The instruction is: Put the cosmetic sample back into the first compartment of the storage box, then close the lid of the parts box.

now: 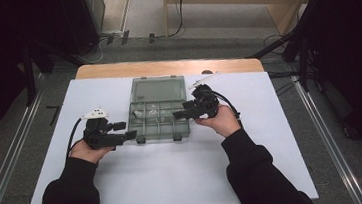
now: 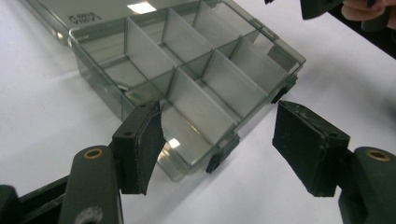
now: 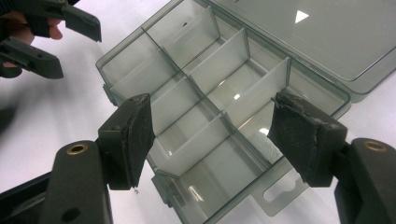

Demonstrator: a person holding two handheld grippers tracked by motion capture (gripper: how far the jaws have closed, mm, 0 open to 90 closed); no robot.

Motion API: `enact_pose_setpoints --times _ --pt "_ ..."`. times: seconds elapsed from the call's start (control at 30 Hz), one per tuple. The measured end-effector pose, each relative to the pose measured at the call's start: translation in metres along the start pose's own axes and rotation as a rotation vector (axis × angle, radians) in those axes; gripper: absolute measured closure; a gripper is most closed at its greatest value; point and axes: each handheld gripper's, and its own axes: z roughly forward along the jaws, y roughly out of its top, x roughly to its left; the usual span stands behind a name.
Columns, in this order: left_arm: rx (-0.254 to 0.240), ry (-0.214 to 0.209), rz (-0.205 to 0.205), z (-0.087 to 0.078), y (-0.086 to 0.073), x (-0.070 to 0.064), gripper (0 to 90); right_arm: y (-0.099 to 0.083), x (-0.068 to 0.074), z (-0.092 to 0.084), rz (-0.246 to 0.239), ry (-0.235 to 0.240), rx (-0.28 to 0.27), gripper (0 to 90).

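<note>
A clear grey compartment box (image 1: 136, 125) lies open mid-table, its lid (image 1: 158, 89) folded flat behind it. My left gripper (image 1: 127, 129) is open at the box's front left corner, with that corner (image 2: 187, 163) between its jaws and nothing gripped. My right gripper (image 1: 177, 115) is open too, hovering over the box's right side, with dividers (image 3: 219, 60) in view beyond its jaws. The compartments look empty in both gripper views. The right gripper view has the left gripper (image 3: 77, 51) at its top left; the left gripper view has the right gripper's jaw tip (image 2: 322, 7) at its top edge.
A white sheet (image 1: 176, 173) covers the wooden table (image 1: 165, 67). Two black latches (image 1: 141, 140) sit on the box's near edge. Cables and dark stands lie on the floor behind and to the right of the table.
</note>
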Motion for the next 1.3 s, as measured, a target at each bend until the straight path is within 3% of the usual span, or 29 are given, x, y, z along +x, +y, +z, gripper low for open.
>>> enact_pose_setpoints --times 0.63,0.73,1.07,1.17,1.3 --pt "0.015 0.032 -0.026 0.016 0.018 0.016 32.7 -0.002 -0.01 -0.004 0.051 -0.023 -0.009 30.4" --pt "-0.004 0.042 -0.027 0.017 0.021 0.021 32.7 -0.002 -0.013 -0.005 0.057 -0.034 -0.02 30.5" --pt "0.005 0.074 -0.022 0.03 0.032 0.031 32.7 0.003 -0.023 -0.004 0.065 -0.06 -0.02 30.5" --pt "-0.024 0.077 -0.032 0.033 0.032 0.036 32.7 0.005 -0.026 -0.003 0.072 -0.068 -0.027 30.5" --pt "-0.005 0.095 -0.029 0.037 0.035 0.04 32.7 0.006 -0.029 0.0 0.081 -0.073 -0.033 30.6"
